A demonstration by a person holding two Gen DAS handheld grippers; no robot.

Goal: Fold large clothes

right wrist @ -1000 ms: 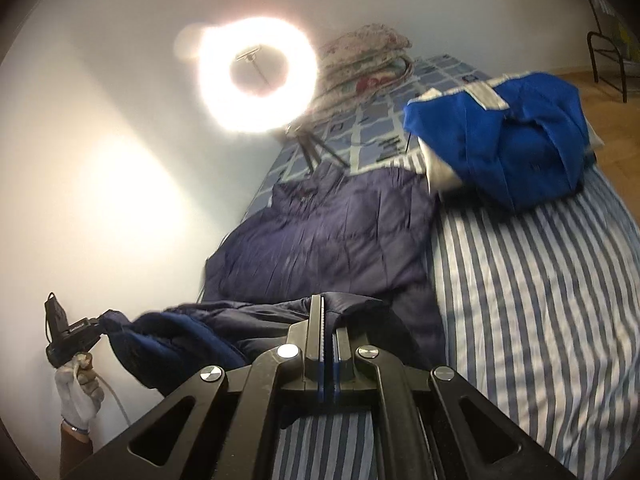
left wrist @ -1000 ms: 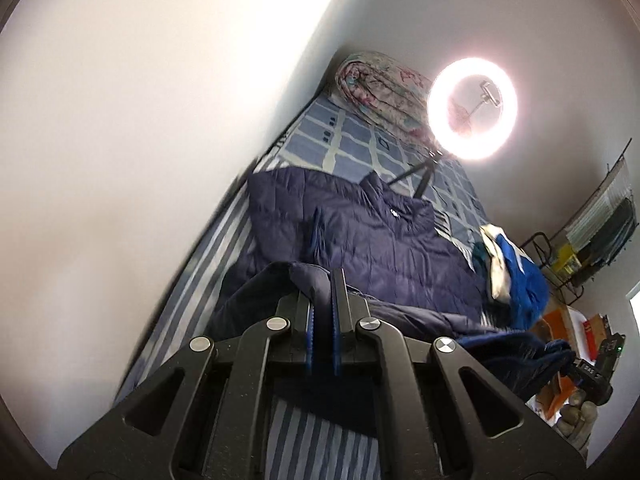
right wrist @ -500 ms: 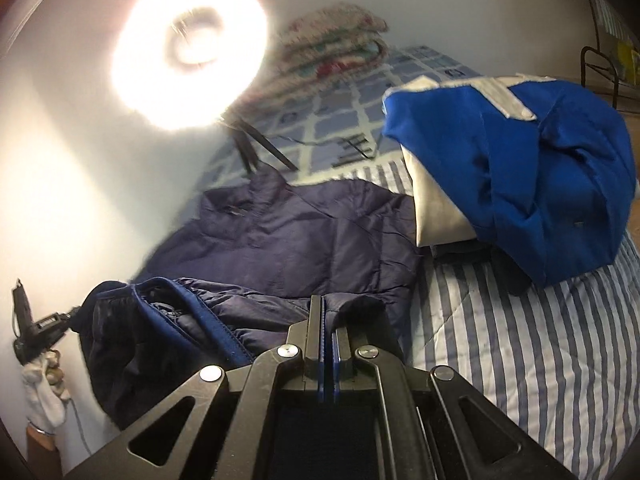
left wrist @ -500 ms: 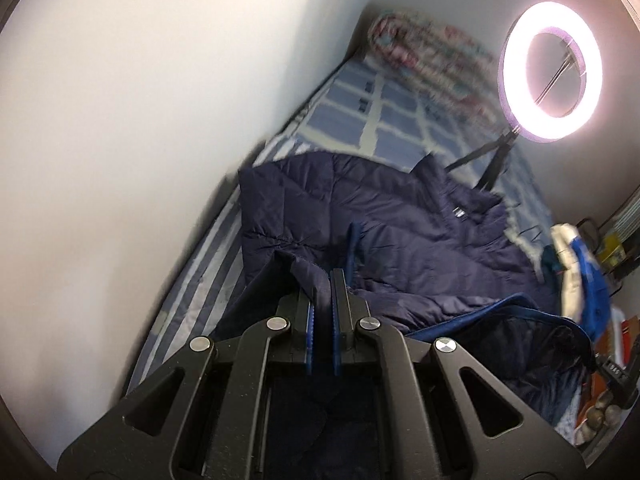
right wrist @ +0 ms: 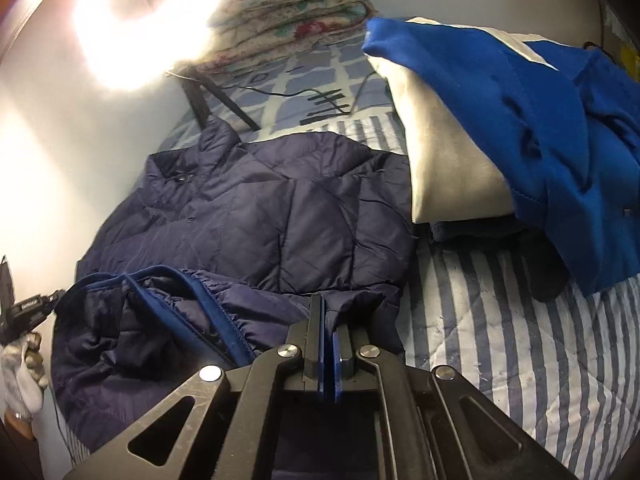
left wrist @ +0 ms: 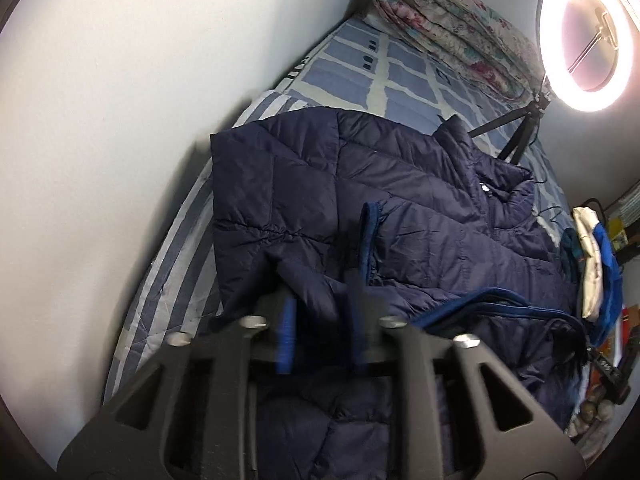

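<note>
A navy quilted puffer jacket (left wrist: pixel 400 200) lies on a striped bed, its hem end folded up over the body, blue lining edge showing. It also shows in the right wrist view (right wrist: pixel 260 216). My left gripper (left wrist: pixel 322 300) is open, its fingers apart on either side of a fold of the jacket's hem near the wall side. My right gripper (right wrist: pixel 327 320) is shut on the jacket's other hem corner, just above the bed.
A blue and cream pile of clothes (right wrist: pixel 520 128) lies right of the jacket. A ring light on a tripod (left wrist: pixel 584 36) and a rolled floral quilt (left wrist: pixel 448 28) stand at the bed's head. A white wall (left wrist: pixel 120 120) runs along the left side.
Both grippers carried the jacket's hem forward over its body and lowered it. My left gripper has opened and let go of the hem; the right stays shut.
</note>
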